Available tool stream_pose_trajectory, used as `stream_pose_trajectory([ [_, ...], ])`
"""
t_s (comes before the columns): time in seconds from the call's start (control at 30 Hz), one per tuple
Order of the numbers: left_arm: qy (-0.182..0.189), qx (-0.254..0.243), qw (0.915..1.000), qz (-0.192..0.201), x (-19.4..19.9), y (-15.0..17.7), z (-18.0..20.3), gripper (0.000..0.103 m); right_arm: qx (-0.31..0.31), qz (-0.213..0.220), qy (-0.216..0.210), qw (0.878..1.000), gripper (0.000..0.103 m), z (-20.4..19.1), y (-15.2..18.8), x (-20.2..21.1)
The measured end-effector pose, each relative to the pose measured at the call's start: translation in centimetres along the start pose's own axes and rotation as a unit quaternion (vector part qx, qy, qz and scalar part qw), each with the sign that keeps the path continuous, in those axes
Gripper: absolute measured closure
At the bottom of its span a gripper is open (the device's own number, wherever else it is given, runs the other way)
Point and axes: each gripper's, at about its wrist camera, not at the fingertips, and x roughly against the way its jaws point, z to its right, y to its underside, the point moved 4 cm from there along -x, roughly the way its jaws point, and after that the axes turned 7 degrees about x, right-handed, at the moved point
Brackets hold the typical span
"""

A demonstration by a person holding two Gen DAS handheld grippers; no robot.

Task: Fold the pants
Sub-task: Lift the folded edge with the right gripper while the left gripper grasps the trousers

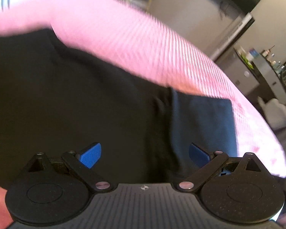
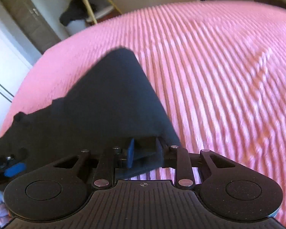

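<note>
A pair of dark navy fabric pants [image 2: 97, 103] lies spread on a pink ribbed bedspread [image 2: 219, 76], reaching from the right tongs [image 2: 145, 152] away up and to the left towards the bed's far left corner; the long axis runs along that diagonal, the hem end nearest the right hand. The right tongs stand partly closed with a fold of the cloth between the blue pads [image 2: 131, 152], though whether they truly pinch it cannot be told. The left tongs [image 1: 145, 157] are spread wide, holding nothing, poised over the middle of the dark cloth [image 1: 85, 95]. To the right of the pants the bedspread lies bare, with ample room for a fold; on the left the bed's edge runs near.
</note>
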Motion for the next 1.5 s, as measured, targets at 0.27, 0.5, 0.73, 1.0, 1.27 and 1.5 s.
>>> stream_pose_trajectory([
  [0.27,0.051,0.090,0.9898,-0.098,-4.7,-2.2,0.8,0.038,0.028,0.001,-0.013,1.000,0.049,-0.9,0.5,-0.3],
  [0.5,0.049,0.113,0.9848,-0.122,-7.1,-2.6,0.3,0.084,-0.015,0.020,-0.068,0.997,0.040,-0.2,1.5,0.8],
  [0.73,0.077,0.089,0.9897,-0.081,-2.3,-3.2,-0.3,0.089,-0.055,0.019,-0.088,0.994,0.074,1.0,2.3,2.9],
  [1.0,0.018,0.048,0.9986,-0.013,3.6,-3.7,-6.8,0.089,-0.070,-0.002,-0.173,0.982,0.075,-2.1,2.0,3.6],
  [1.27,-0.010,0.098,0.9949,0.024,5.3,-3.4,-13.0,0.081,-0.009,-0.001,-0.126,0.992,0.057,-6.3,1.6,2.3],
  [1.5,0.011,0.104,0.9942,0.025,4.2,-3.7,-13.9,0.069,0.052,-0.022,-0.033,0.998,0.081,-8.1,2.5,-0.9],
])
